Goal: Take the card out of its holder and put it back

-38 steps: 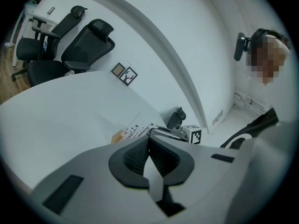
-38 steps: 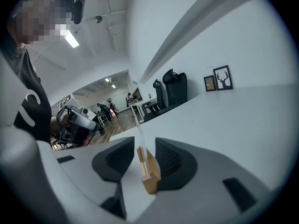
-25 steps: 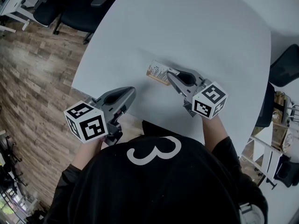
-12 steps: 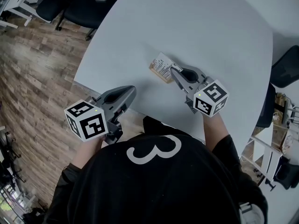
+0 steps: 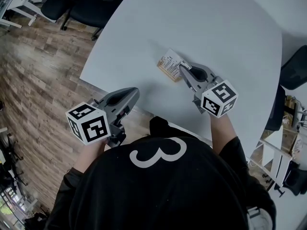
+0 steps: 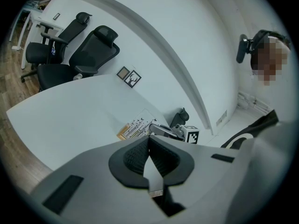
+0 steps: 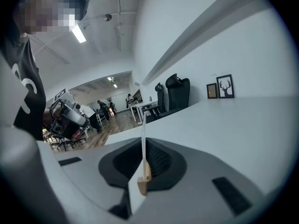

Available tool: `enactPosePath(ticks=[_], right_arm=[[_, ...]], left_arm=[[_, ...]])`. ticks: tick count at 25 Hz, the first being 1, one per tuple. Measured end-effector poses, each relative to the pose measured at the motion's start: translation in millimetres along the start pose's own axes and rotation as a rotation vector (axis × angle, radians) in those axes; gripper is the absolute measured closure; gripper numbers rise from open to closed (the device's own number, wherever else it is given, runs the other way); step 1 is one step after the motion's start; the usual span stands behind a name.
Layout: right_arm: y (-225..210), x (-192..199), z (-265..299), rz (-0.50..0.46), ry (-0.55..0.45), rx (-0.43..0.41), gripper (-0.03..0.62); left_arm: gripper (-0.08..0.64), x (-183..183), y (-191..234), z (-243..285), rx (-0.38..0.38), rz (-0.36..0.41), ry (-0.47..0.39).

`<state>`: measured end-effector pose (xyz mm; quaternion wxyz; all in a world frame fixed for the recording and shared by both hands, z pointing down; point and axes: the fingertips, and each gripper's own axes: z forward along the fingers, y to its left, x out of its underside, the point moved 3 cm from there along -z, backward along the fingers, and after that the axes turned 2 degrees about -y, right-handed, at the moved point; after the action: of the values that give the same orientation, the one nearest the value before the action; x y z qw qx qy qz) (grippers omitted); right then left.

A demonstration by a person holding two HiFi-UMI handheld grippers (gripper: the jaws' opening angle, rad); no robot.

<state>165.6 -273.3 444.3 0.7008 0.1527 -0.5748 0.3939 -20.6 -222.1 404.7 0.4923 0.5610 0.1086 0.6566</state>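
Our right tongs (image 5: 181, 69) have just been closing and now pinch the printed card (image 5: 171, 60), which stands edge-on between them. The small wooden holder (image 5: 165, 73) sits along the card's lower edge. Card and holder are towards the middle of the white worktop (image 5: 206, 23); we cannot tell whether they touch it. Our left tongs (image 5: 135, 93) hang at the worktop's near edge, well apart from the card, pressed together with nothing between them.

Card and holder on the table
The card (image 5: 171, 60) sits in its holder (image 5: 165, 72) on the table (image 5: 216, 28); chairs (image 5: 81, 8) stand beyond its far-left edge.
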Motion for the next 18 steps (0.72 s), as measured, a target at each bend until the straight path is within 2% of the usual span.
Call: enactPosePath(ticks=[11, 18], right_arm=[[13, -26, -15, -0.069, -0.053, 0.068, 0.571], [26, -45, -39, -0.099, -0.135, 0.123, 0.571]], left_arm=[[0.549, 6, -10, -25, -0.005, 0.028, -0.019], [0.548, 11, -29, -47, -0.002, 0.062, -0.042]])
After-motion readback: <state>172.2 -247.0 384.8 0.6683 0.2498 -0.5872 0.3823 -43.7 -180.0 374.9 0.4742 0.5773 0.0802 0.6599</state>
